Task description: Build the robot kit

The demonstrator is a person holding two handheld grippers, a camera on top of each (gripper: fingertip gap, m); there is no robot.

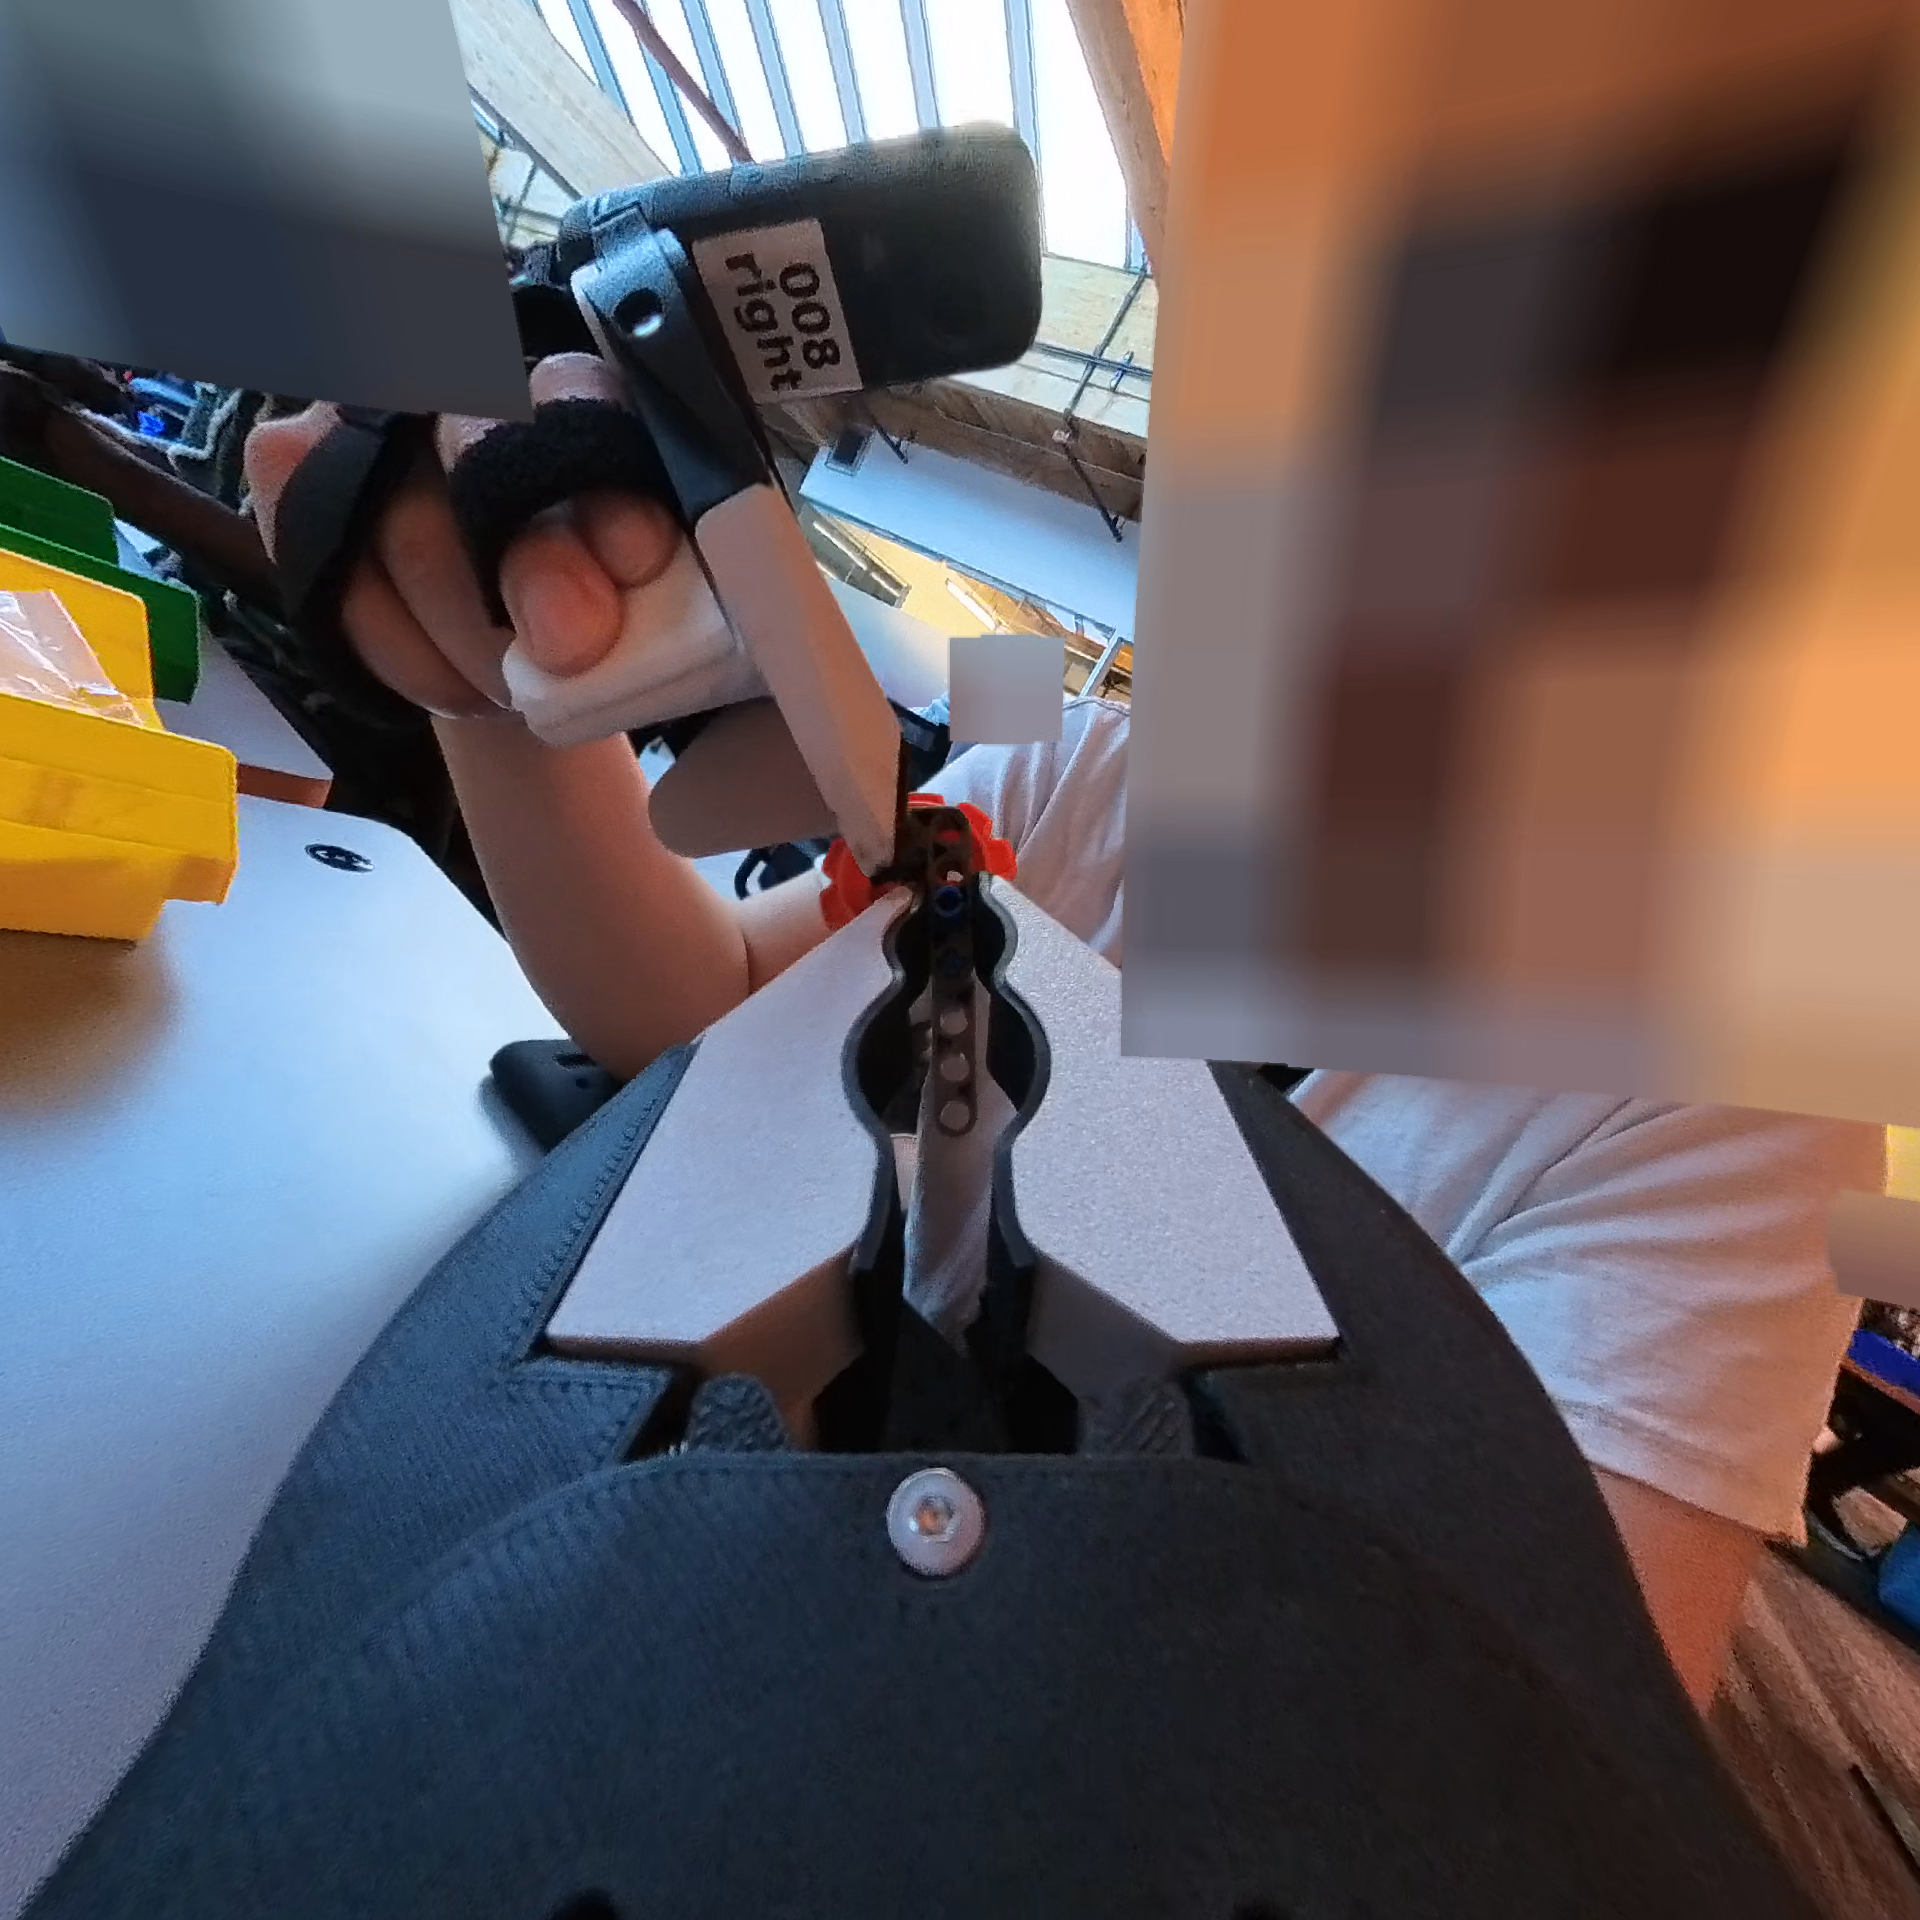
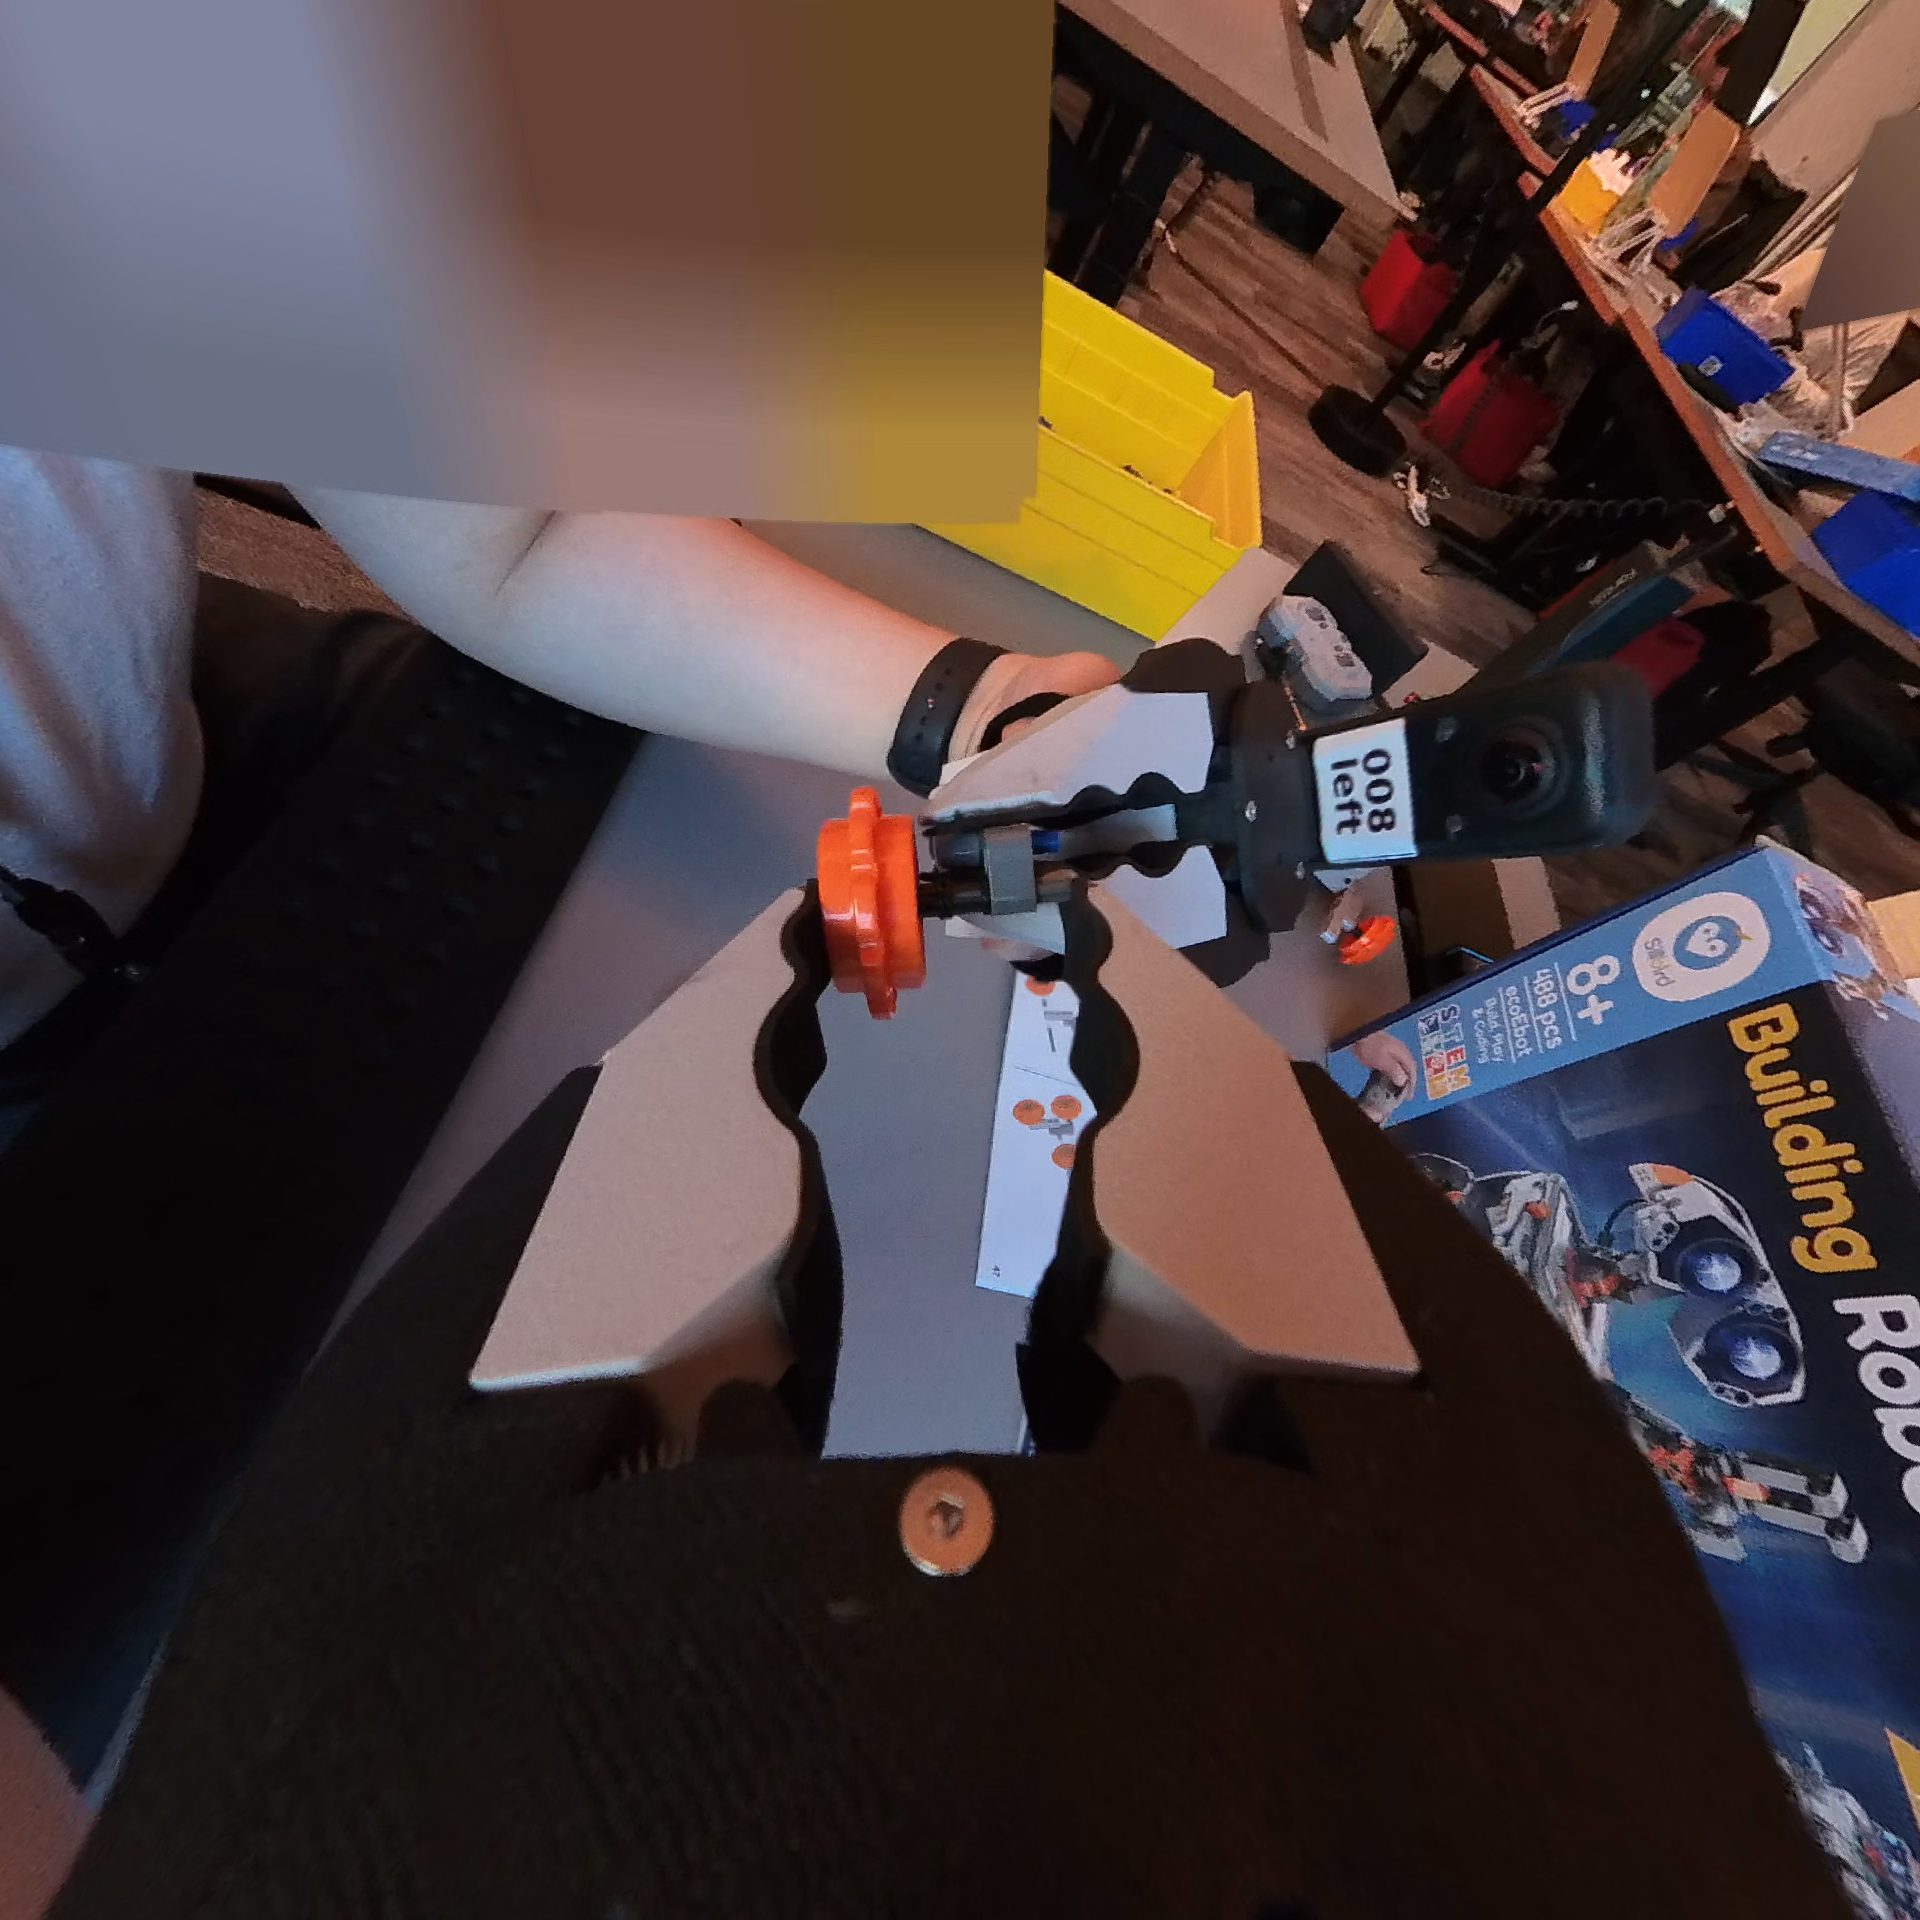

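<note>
My left gripper [image 1: 940, 904] is shut on a grey perforated beam [image 1: 951, 1049] that carries black and blue pins and an orange toothed wheel [image 1: 992, 847] at its far end. From the right wrist view the left gripper [image 2: 956, 862] holds this assembly level above the table. There the wheel [image 2: 868, 920] sits on a short black axle beside a grey connector [image 2: 1006, 868]. My right gripper [image 2: 940, 914] is open, with its tips on either side of the wheel and axle and the wheel close to its left finger. One of its fingers [image 1: 800, 623] comes down onto the wheel end.
A grey table [image 1: 260, 1091] holds yellow [image 1: 104, 810] and green [image 1: 62, 509] bins at the left. A blue kit box [image 2: 1662, 1195], an instruction sheet [image 2: 1029, 1143], a small orange part [image 2: 1363, 938] and a yellow bin [image 2: 1143, 468] show in the right wrist view. A person's arms and torso are close behind. My left and right fingertips are right by each other.
</note>
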